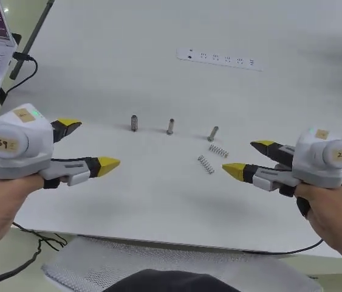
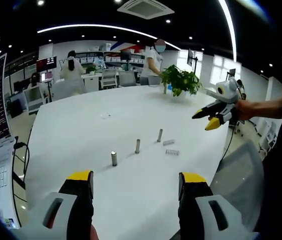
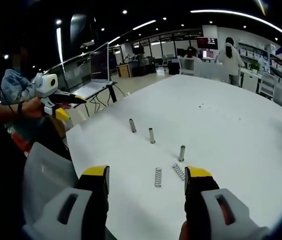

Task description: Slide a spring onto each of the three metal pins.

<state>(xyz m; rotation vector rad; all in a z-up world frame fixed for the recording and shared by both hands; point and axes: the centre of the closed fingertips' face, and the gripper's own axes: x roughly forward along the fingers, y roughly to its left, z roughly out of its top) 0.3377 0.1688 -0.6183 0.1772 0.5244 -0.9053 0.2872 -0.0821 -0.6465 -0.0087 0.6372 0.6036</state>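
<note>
White desk (image 1: pixel 158 201) carries three upright pins (image 1: pixel 171 126). The leftmost pin (image 1: pixel 134 123) possibly already bears a spring. Two loose springs (image 1: pixel 218 151) lie beside the right pin (image 1: pixel 212 133). Left hand-held gripper (image 1: pixel 92 144) and right hand-held gripper (image 1: pixel 243 157) hover open, empty. Risk: a pinched spring rolls away, or a jaw topples a pin.

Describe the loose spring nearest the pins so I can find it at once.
On the white table, a row of three pins stands in front of the power strip. Just in front of the rightmost pin lies the spring; the other loose spring lies nearer the table's front edge and further left.
</note>
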